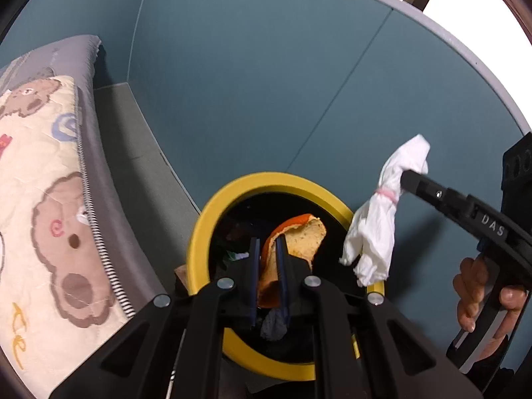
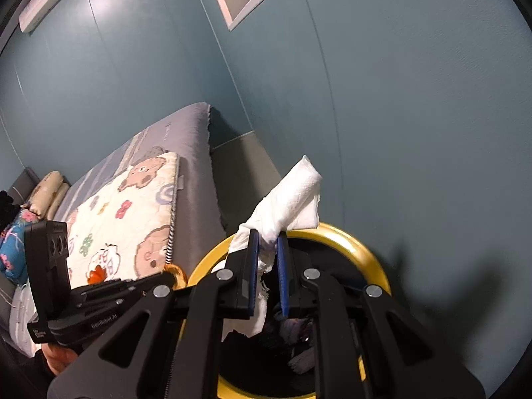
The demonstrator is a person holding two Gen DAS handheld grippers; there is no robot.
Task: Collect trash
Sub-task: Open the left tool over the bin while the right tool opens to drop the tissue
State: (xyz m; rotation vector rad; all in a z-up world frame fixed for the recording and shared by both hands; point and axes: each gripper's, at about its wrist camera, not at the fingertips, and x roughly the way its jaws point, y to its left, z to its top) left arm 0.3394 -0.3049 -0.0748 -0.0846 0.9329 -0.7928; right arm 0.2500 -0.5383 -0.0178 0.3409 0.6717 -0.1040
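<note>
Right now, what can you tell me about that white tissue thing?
The white tissue is a crumpled, twisted wad of soft paper with a dimpled pattern, like a paper towel. A thin pink band pinches it near the middle. The right gripper is shut on it between its blue pads, so one end sticks up and the ragged end hangs down. It hangs in the air over the edge of the yellow-rimmed bin, in front of the teal wall. Nothing else touches it.

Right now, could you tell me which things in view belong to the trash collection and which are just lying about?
Part of the job:
- orange peel, pinched in the left tool
- white tissue, pinched in the right tool
- yellow-rimmed bin below both

Just lying about:
- bear-print quilt
- grey mattress
- pillows
</note>
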